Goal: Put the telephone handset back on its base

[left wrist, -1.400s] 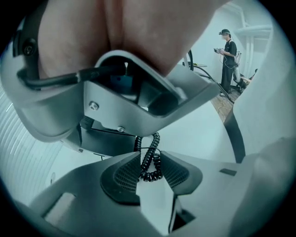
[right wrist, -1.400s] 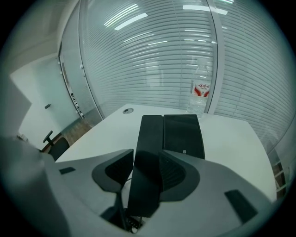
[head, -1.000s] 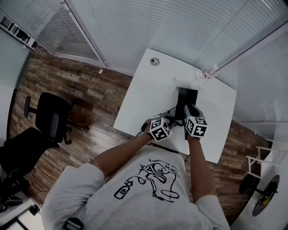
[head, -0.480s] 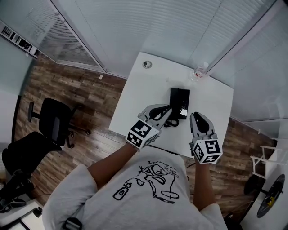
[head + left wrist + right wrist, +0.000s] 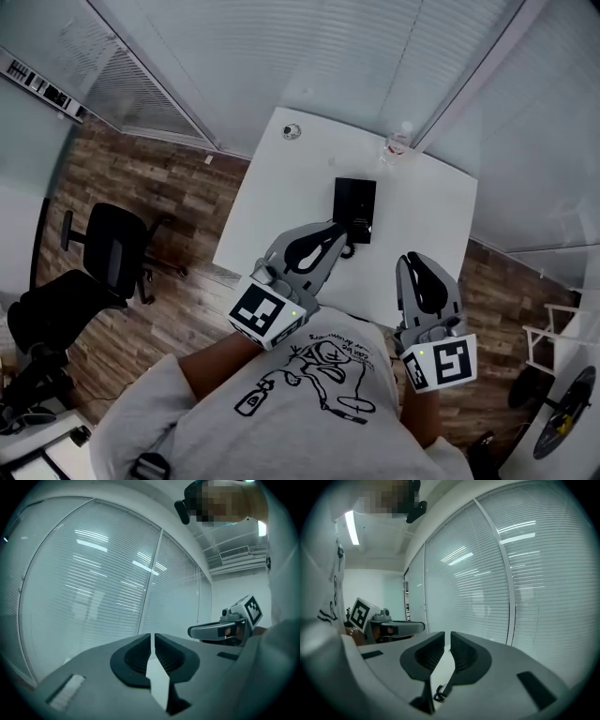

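Black telephone (image 5: 354, 208) on the white table (image 5: 272, 216), both tools empty.
Head view: bottle (image 5: 397, 143) at the far edge, left gripper (image 5: 336, 234) overlapping the telephone's near corner. Left gripper view: jaws pressed together. Right gripper view: right gripper (image 5: 446, 641) jaws, just closing, nearly meet on nothing; coiled cord (image 5: 437, 693) below.

Count from the head view: one white table (image 5: 272, 202), and on it one black telephone (image 5: 354, 204), one clear bottle (image 5: 396, 145) and one round cable port (image 5: 292, 131). On the floor are two black office chairs: near chair (image 5: 117, 246), far chair (image 5: 45, 314). I hold two grippers: left gripper (image 5: 344, 229), right gripper (image 5: 410, 259).
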